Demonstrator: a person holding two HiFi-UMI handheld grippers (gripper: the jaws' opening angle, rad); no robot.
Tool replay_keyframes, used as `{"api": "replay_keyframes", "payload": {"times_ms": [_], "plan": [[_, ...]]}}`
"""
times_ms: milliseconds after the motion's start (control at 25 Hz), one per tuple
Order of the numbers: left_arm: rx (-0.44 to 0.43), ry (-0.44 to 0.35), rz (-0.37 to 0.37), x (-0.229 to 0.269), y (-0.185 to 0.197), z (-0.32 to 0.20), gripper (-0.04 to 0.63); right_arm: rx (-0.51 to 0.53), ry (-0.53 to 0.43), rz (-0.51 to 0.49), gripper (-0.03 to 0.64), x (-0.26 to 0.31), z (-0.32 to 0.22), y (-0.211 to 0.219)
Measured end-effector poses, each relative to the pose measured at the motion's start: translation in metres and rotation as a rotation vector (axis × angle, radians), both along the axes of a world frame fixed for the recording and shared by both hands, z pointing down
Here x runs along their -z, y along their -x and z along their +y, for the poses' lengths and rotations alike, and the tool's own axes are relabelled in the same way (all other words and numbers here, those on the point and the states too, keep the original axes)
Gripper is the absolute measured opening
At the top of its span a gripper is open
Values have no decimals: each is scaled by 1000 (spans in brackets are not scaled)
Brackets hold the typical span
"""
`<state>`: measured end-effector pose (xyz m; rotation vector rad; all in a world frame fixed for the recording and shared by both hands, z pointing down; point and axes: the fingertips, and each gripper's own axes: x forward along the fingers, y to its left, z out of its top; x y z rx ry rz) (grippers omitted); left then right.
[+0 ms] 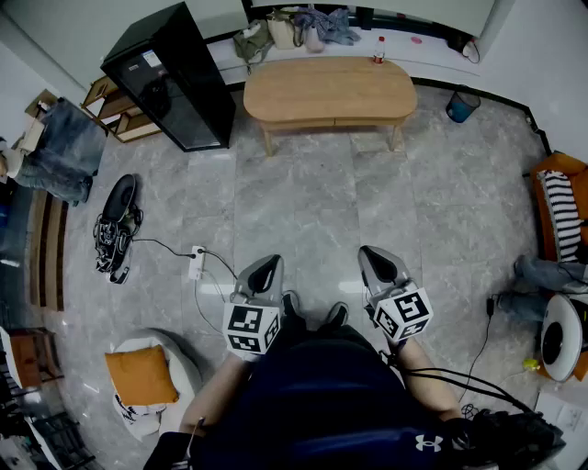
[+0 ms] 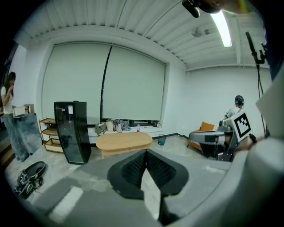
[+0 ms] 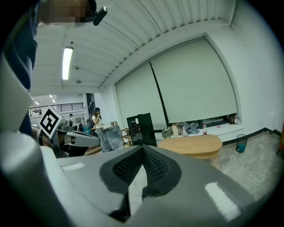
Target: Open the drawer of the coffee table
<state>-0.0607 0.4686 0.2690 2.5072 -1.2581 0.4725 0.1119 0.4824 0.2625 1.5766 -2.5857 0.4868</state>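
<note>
A light wooden oval coffee table (image 1: 331, 92) stands across the room on the grey tiled floor; its drawer front (image 1: 367, 120) looks closed. The same coffee table (image 2: 124, 142) appears far off in the left gripper view, and the coffee table (image 3: 191, 145) also in the right gripper view. My left gripper (image 1: 265, 266) and right gripper (image 1: 374, 258) are held side by side near my body, far from the table. Both are shut with nothing between their jaws. The left gripper (image 2: 145, 152) tips meet, as do the right gripper (image 3: 143, 149) tips.
A black cabinet (image 1: 170, 78) stands left of the table, a blue bin (image 1: 462, 104) to its right. Bags and clothes (image 1: 299, 27) lie on the ledge behind. A power strip with cable (image 1: 196, 262) and black gear (image 1: 115, 229) lie on the floor. An orange chair (image 1: 560, 216) is at right.
</note>
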Motion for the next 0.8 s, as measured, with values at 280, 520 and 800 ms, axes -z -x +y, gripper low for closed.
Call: {"api": "replay_keyframes", "payload": {"times_ms": [280, 520, 800], "plan": [[12, -12, 25, 8, 53, -19, 3, -11, 17, 30, -2, 7, -14, 38], [2, -24, 57, 9, 99, -48, 3, -30, 17, 65, 0, 16, -33, 78], [-52, -21, 76, 1, 136, -77, 3, -119, 3, 120, 0, 29, -58, 98]]}}
